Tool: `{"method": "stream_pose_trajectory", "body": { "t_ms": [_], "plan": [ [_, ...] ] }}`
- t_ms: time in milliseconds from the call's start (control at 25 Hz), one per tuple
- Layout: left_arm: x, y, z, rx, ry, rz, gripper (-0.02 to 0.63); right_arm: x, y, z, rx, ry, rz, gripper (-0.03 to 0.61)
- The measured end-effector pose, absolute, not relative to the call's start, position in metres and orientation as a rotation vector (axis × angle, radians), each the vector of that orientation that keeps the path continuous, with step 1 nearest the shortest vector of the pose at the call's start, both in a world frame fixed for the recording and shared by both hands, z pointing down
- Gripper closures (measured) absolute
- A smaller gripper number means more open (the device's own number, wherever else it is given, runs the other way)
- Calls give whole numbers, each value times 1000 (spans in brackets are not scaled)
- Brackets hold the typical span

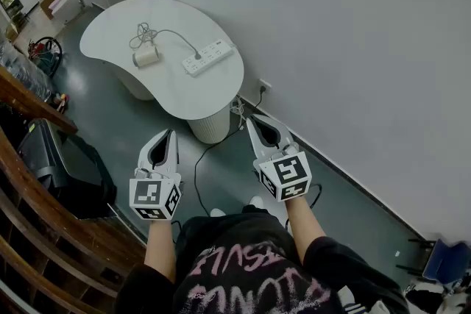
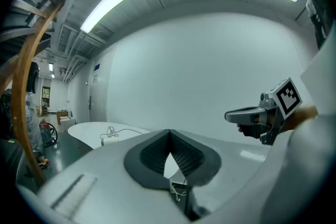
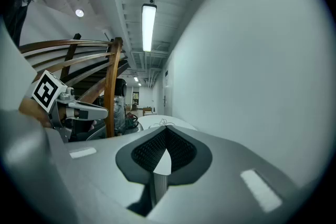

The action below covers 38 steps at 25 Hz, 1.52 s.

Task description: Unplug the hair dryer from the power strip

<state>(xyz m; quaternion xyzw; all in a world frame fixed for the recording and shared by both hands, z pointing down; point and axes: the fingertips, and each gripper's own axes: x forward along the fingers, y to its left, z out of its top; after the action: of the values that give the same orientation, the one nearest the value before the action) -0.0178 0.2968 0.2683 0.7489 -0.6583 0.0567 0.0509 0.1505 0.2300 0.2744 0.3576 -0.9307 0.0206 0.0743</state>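
A white hair dryer (image 1: 146, 56) lies on a white curved table (image 1: 121, 22), its cord (image 1: 151, 33) looping to a plug (image 1: 197, 55) seated in a white power strip (image 1: 208, 56). Both grippers hang in front of the person, well short of the table. The left gripper (image 1: 170, 134) is shut with nothing in it, and the right gripper (image 1: 255, 120) is shut and empty too. In the left gripper view the jaws (image 2: 169, 134) meet at their tips, with the table (image 2: 89, 130) far off. The right gripper view shows its jaws (image 3: 166, 129) closed, the table (image 3: 157, 122) small beyond.
A wooden stair railing (image 1: 29, 103) runs along the left, with a black case (image 1: 66, 165) below it. A dark cable (image 1: 200, 162) trails over the floor from the table base towards a wall socket (image 1: 263, 87). A white wall (image 1: 353, 48) fills the right. A blue chair (image 1: 445, 261) stands at the lower right.
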Motion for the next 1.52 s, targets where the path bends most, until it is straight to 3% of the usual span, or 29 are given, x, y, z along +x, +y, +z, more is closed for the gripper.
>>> {"method": "stream_pose_trajectory", "body": {
  "t_ms": [1520],
  "plan": [
    [-51, 313, 286, 2228, -2038, 149, 614, 131, 251, 277, 1079, -2789, 18, 569]
  ]
}}
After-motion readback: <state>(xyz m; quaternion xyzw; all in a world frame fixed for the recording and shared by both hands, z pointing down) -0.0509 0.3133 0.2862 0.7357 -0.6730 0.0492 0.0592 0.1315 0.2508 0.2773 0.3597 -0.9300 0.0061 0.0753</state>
